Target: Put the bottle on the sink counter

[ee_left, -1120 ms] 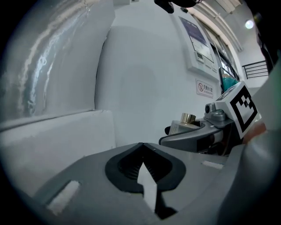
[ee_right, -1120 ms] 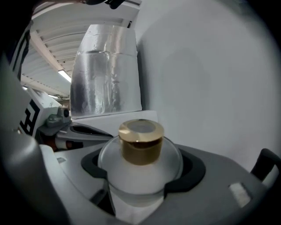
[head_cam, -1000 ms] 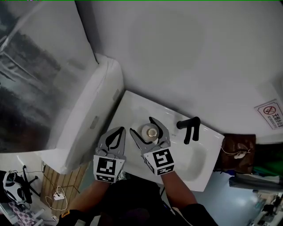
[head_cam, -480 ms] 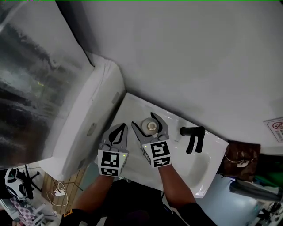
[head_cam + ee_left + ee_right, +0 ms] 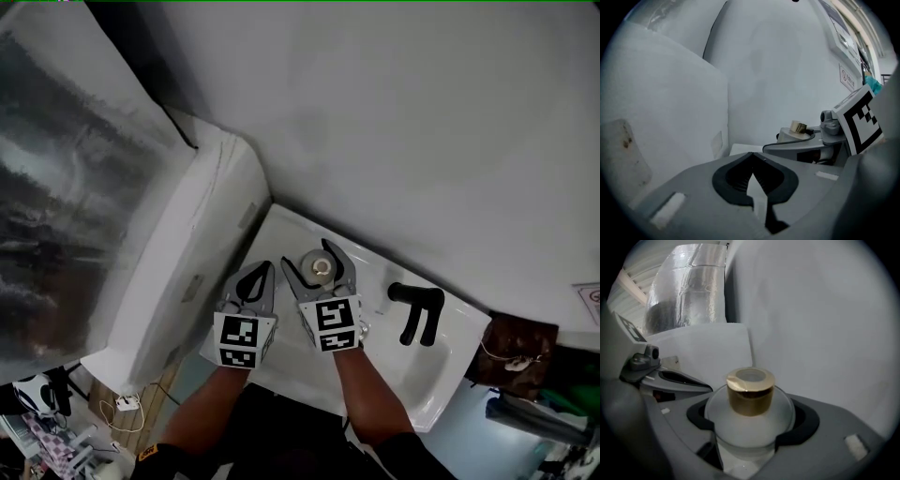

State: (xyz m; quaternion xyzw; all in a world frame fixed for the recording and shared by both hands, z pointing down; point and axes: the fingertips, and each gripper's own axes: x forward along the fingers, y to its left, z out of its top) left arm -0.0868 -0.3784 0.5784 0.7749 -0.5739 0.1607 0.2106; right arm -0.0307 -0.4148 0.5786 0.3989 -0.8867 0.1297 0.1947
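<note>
A round frosted white bottle [image 5: 319, 267] with a gold cap [image 5: 750, 390] sits between the jaws of my right gripper [image 5: 314, 259], which is shut on its body [image 5: 751, 425]. It is over the back left part of the white sink counter [image 5: 279, 234]; whether it touches the counter I cannot tell. My left gripper [image 5: 264, 272] hangs just left of it, jaws shut with nothing in them [image 5: 751, 153]. The left gripper view shows the bottle's cap [image 5: 798, 127] above the right gripper's jaw.
A black faucet [image 5: 417, 314] stands right of the bottle, behind the sink basin [image 5: 417, 366]. A tall white box-like unit [image 5: 183, 272] borders the counter on the left, with foil-wrapped material [image 5: 66, 187] beyond. A grey wall rises behind. A brown bag [image 5: 518, 349] hangs at the right.
Both grippers have sunk toward the sink counter and drawn closer to its back left corner. The bottle stays in the right gripper.
</note>
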